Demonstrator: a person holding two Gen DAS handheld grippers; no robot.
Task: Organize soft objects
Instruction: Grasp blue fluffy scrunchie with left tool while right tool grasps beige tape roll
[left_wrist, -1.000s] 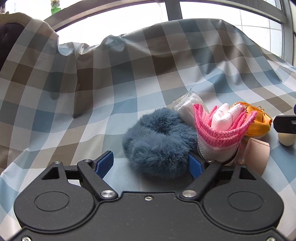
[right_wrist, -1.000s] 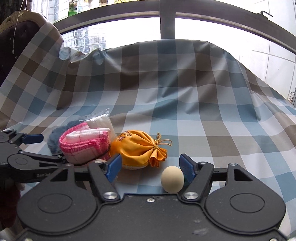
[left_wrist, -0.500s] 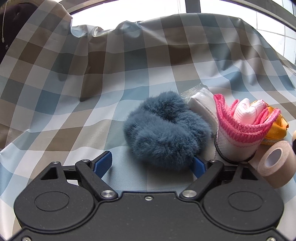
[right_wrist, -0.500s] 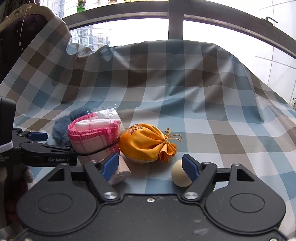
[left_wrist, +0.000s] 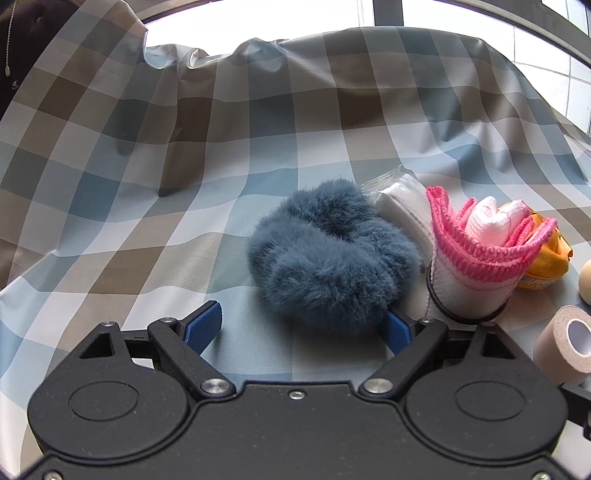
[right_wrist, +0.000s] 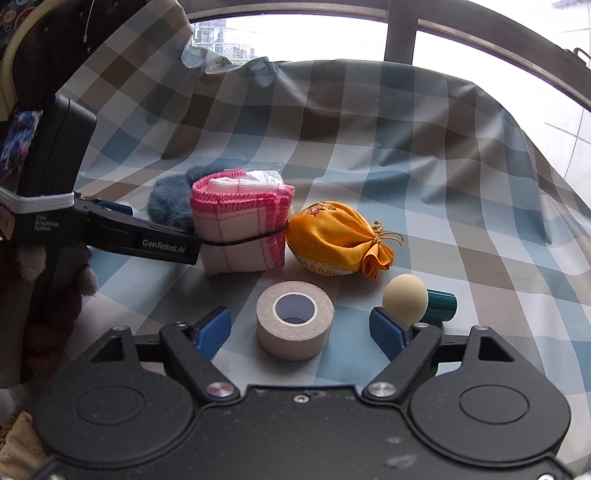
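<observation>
**Surface and Material Findings**

Checked cloth (left_wrist: 258, 155): smooth woven fabric with a slight sheen, creased. Blue scrunchie (left_wrist: 328, 258): long, matt, fluffy pile. Pink-edged bundle (right_wrist: 242, 229): knitted cloth, rough crocheted-looking trim, bound by a thin black elastic. Orange pouch (right_wrist: 332, 240) at its 3 o'clock: glossy satin-like fabric, cord tie. Tape roll (right_wrist: 295, 319): matt beige, papery-cloth face. Cream ball (right_wrist: 405, 300): smooth, matt. Left claw (left_wrist: 303, 325) and right claw (right_wrist: 301, 330): matt black plastic, ribbed blue pads, bright metal screws.
</observation>
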